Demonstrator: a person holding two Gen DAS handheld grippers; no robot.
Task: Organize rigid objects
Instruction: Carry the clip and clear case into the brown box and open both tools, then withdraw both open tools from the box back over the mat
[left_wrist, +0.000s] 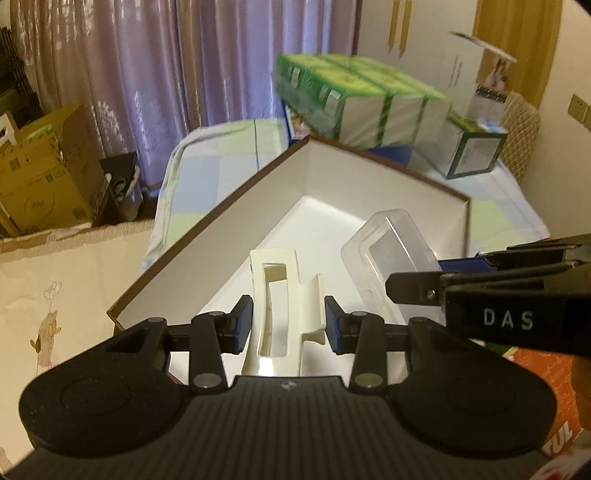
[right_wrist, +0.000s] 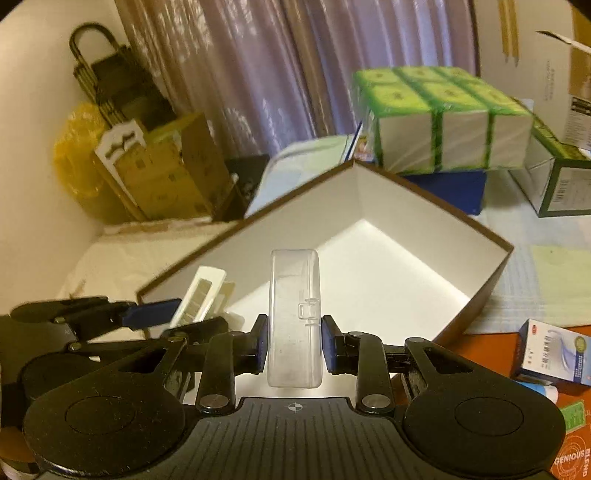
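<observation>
The left hand-held gripper (left_wrist: 289, 325) is pinching a cream plastic clip (left_wrist: 282, 306). Its two blue pads press on the clip's sides. The clip stands up between them and hangs over the near edge of the big open box (left_wrist: 207, 225), at about 6 o'clock in the left wrist view.

The right hand-held gripper (right_wrist: 294, 345) is pinching a clear plastic case (right_wrist: 294, 317). The pads squeeze its long sides, and the case points straight away from the camera. It hangs over the near side of the same box (right_wrist: 436, 206). In the left wrist view the clear case (left_wrist: 391, 251) shows at about 3 o'clock, and the right hand-held gripper (left_wrist: 413, 291) comes in from the right edge.

The box is white inside with a dark brown rim. One corner points away, toward 12 o'clock. Its white floor looks bare, though the near part is hidden behind the grippers.

Behind the box, at about 1 o'clock, sits a wrapped green and white pack (right_wrist: 443, 122) on something blue. A small medicine box (right_wrist: 554, 350) lies on the orange worktop (right_wrist: 491, 347) at about 4 o'clock in the right wrist view. Brown cardboard boxes (left_wrist: 44, 173) stand at 9 o'clock in the left wrist view, in front of purple curtains (left_wrist: 166, 62). The far things are a bit blurry.
</observation>
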